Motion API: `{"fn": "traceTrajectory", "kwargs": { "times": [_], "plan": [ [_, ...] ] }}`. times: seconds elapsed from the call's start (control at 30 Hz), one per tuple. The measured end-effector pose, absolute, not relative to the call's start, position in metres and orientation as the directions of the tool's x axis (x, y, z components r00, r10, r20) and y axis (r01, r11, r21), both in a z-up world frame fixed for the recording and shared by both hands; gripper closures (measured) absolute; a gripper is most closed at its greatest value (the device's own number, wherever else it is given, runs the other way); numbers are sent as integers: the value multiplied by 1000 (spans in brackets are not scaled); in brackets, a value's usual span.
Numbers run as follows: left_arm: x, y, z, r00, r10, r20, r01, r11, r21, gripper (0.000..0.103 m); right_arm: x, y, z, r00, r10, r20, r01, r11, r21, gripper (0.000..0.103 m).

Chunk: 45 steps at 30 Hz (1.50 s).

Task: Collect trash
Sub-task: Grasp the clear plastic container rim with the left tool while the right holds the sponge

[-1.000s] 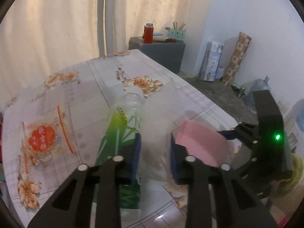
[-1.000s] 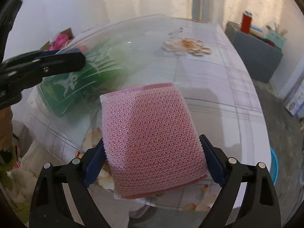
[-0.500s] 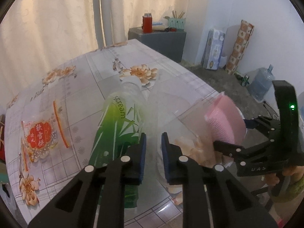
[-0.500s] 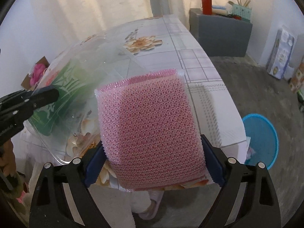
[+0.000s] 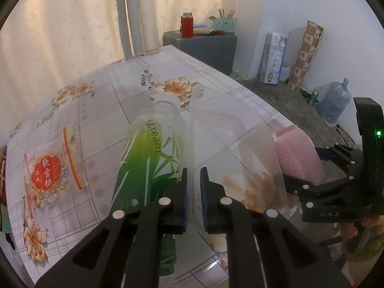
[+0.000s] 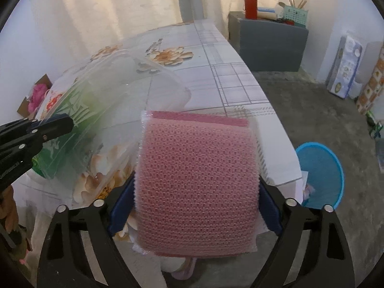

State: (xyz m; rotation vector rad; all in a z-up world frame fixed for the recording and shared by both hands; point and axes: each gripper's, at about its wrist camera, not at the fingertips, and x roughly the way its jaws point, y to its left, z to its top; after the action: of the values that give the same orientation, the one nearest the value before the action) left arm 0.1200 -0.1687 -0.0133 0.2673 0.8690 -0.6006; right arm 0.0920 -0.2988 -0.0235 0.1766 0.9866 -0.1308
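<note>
Going left to right across the floral-print table (image 5: pixel 100 100): a clear snack wrapper with a red label and orange edge strips (image 5: pixel 46 172) lies flat at the far left, untouched. The Chinese characters look like 软雪饼, smaller ones beside them I can't make out.

Next is the clear plastic bottle with the green bamboo-leaf label (image 5: pixel 153 153). It lies on its side, long axis running away from the camera, neck at the far end. "Scream" is readable on it.

The left gripper (image 5: pixel 193 187) is pretty much closed, its jaws having just been closing, pinching the thin wall of a clear plastic takeaway-style container (image 5: pixel 240 148) just right of the bottle.

Then the right gripper (image 6: pixel 195 200) has a pink mesh-textured sponge pad in clear wrap (image 6: pixel 196 180) squeezed between its blue pads; its jaws have just been closing on it. No writing visible there.

The bit that matters, I reckon: the round blue bin (image 6: pixel 321 172) sits on the floor below the table's right edge, to the right of and past the sponge, so the right hand is way nearer. Probably a short swing out over the rim, then drop.
</note>
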Motion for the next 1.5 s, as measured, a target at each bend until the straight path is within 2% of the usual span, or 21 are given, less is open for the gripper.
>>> {"fn": "traceTrajectory", "kwargs": {
  "times": [0.57, 1.2, 1.5],
  "plan": [
    [116, -158, -4, 500, -436, -748, 584, 808, -81, 98, 80, -311, -10, 575, -16, -818, 258, 952, 163, 26],
    [106, -135, 30, 507, -551, -663, 583, 786, -207, 98, 67, -309, 5, 597, -24, -802, 290, 938, 188, 26],
    [102, -133, 34, 513, -558, -652, 584, 783, -211, 98, 63, -308, 10, 608, -27, -793, 295, 935, 195, 26]
  ]
}}
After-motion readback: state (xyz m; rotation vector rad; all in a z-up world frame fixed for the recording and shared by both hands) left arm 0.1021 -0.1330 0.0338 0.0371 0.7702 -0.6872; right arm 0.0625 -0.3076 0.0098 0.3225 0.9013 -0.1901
